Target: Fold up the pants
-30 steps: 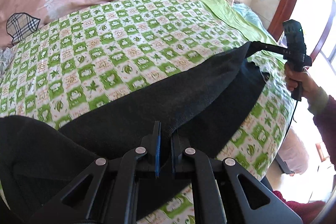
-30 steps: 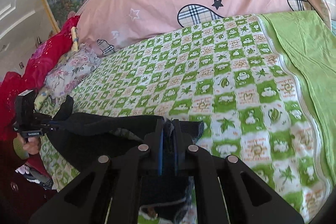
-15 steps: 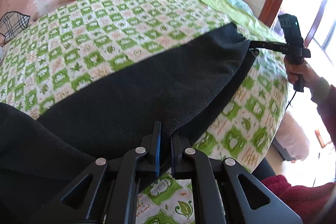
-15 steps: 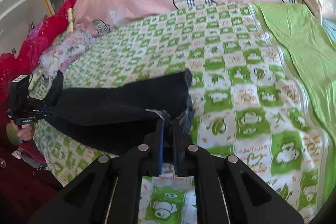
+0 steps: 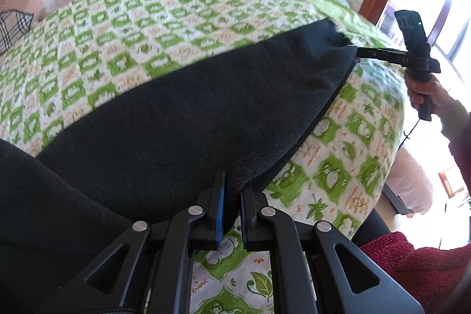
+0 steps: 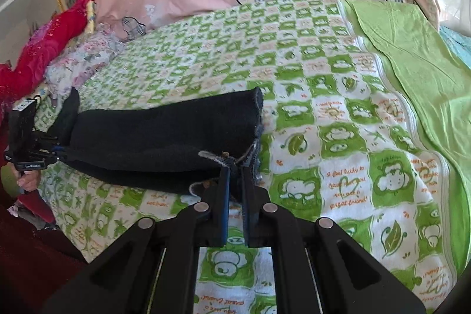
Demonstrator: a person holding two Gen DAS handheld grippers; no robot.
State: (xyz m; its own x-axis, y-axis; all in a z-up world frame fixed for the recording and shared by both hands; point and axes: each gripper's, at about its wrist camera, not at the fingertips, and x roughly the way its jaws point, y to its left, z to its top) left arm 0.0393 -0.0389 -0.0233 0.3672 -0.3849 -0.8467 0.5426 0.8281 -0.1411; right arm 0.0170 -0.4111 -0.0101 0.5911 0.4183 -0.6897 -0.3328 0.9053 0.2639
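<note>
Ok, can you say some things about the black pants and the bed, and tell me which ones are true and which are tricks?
1. The pants are black. True.
2. The left hand-held gripper is open and holds nothing. False: it is shut on the pants' edge.
3. The right hand-held gripper pinches the pants. True.
4. The bed cover is plain blue. False: it has green and white squares with little pictures.
5. The pants lie on the floor. False: they are spread over the bed cover.
</note>
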